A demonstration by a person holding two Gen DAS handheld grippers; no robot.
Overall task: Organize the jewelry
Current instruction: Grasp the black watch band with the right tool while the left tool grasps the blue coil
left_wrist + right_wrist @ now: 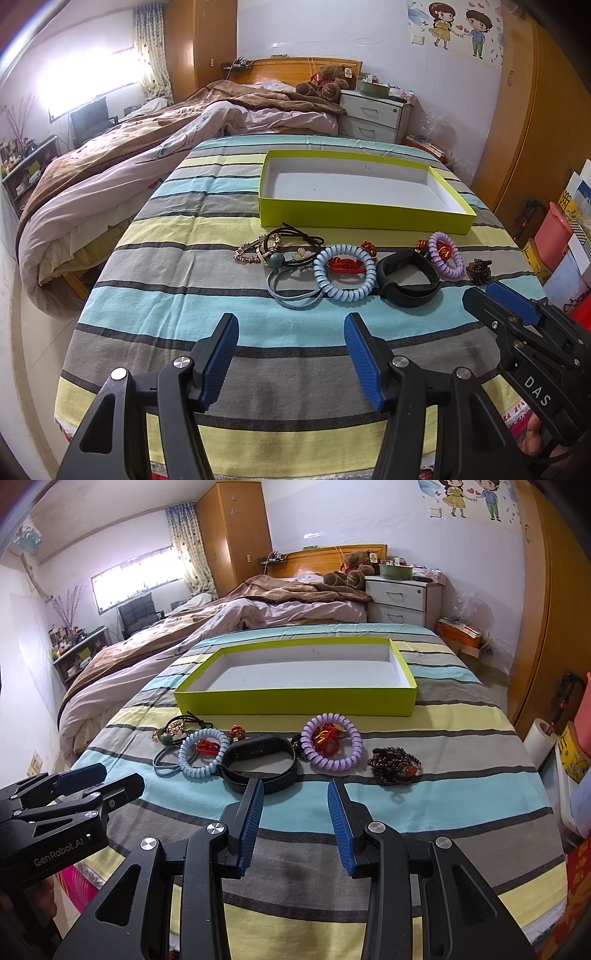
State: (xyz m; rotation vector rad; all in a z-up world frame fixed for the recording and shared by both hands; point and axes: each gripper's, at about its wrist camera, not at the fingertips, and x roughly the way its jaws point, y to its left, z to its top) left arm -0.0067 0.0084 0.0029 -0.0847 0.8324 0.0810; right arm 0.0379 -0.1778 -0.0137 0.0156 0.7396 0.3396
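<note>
A row of jewelry lies on the striped cloth in front of an empty lime-green box [365, 218] [295, 701]. From the left: a tangle of bracelets and hair ties [280, 247] [177, 731], a light-blue coil band [345, 273] [203, 753], a black wristband [408, 282] [258, 762], a purple coil band [445, 258] [330, 747] around red cord, and a dark bead bracelet [479, 270] [395, 764]. My left gripper [291, 325] is open and empty, short of the blue coil. My right gripper [295, 786] is open and empty, just short of the wristband.
The cloth covers a table [147, 332] whose edges fall off on the left and right. A bed with a brown and pink quilt [129, 158] lies to the left and behind. A white nightstand [373, 110] stands at the back. Boxes and bags [561, 236] crowd the right side.
</note>
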